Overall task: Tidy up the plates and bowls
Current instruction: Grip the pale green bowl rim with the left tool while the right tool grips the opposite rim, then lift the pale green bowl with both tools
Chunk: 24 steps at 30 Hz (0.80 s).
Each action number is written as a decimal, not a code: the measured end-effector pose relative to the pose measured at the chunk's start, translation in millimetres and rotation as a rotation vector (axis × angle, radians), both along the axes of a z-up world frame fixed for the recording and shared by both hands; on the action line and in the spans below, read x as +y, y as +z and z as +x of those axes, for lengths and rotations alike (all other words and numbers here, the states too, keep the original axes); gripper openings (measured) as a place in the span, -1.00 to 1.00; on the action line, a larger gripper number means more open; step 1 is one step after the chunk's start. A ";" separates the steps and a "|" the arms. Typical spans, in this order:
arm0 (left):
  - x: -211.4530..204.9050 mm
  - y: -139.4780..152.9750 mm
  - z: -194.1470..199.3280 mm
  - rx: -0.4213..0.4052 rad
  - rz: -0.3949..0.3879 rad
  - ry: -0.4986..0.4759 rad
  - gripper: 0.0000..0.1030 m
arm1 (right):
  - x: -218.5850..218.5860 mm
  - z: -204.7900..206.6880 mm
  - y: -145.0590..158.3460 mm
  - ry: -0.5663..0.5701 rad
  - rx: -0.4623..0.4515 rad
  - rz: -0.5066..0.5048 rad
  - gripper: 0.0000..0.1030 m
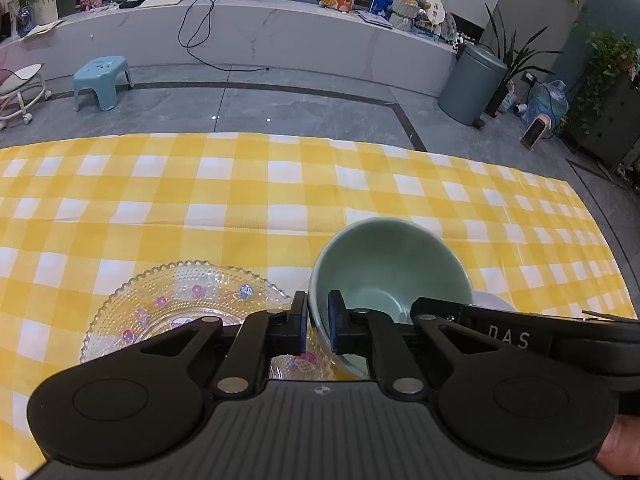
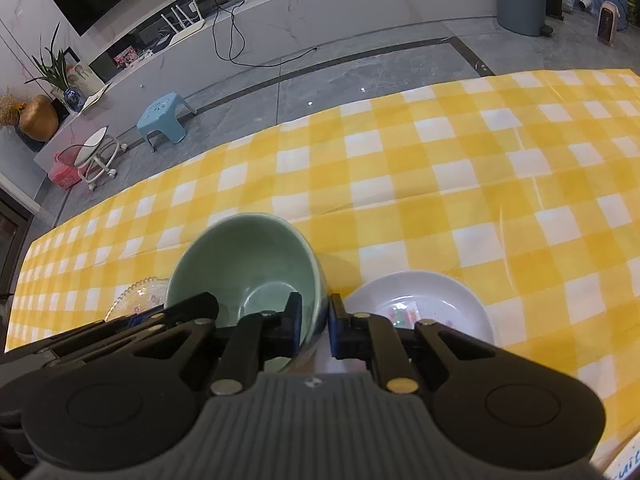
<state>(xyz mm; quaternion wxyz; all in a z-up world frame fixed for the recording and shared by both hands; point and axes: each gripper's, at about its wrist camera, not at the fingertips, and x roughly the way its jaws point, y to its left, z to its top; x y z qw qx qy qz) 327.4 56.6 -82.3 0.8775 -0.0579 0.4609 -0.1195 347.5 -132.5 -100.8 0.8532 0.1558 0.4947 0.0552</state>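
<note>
Although two tools are at work, a single green bowl point(image 1: 390, 276) is gripped by both at once. Its wall is pinched from opposite sides: the left tool point(image 1: 318, 322) is closed narrowly over the left part of the rim, one finger inside the bowl and one outside, and the right tool point(image 2: 314, 326) is closed in the same way over the right part of the rim. The bowl is held upright with its mouth open upward, close to the near edge of the counter, and whether its base touches the cloth cannot be told.

The bowl is flanked by two other dishes. A clear glass plate point(image 1: 192, 304) with small flower prints lies just beside it toward the left end of the counter, partly under the left tool. A white plate point(image 2: 424, 304) lies just beside it toward the right end, with the right tool's outer finger over its near rim. A yellow checked cloth point(image 1: 280, 184) covers the counter, and the far half of it is seen bare.

The coming move is judged to turn on which plate is chosen: each tool is nearer its own plate, so the bowl could be carried sideways either way, probably after one grip is released.
</note>
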 end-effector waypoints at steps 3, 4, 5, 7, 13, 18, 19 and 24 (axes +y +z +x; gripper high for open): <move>2.8 2.5 -1.3 0.010 -0.011 0.006 -0.82 | -1.0 -0.2 3.7 -0.001 0.002 0.011 -0.80; 3.5 3.9 -2.1 0.010 -0.010 0.007 -0.82 | -1.9 -1.0 4.4 -0.001 0.002 0.016 -0.80; 3.7 6.0 -2.8 0.008 -0.009 0.009 -0.82 | -1.8 -1.6 5.9 -0.003 0.003 0.020 -0.80; 3.7 10.9 -4.6 0.002 -0.005 0.013 -0.83 | -2.0 -2.8 8.6 -0.005 0.005 0.025 -0.81; 1.0 25.9 -11.4 -0.012 0.011 0.017 -0.83 | -2.9 -13.3 22.6 -0.016 -0.001 0.039 -0.81; 0.1 42.4 -21.5 -0.017 0.002 0.018 -0.83 | -7.0 -26.5 41.0 -0.023 -0.011 0.047 -0.81; -0.7 47.0 -24.1 -0.024 0.005 0.017 -0.83 | -8.0 -29.9 46.0 -0.024 -0.015 0.049 -0.81; -2.4 71.4 -43.1 -0.053 0.001 0.019 -0.83 | -11.8 -51.2 74.6 -0.030 -0.048 0.052 -0.81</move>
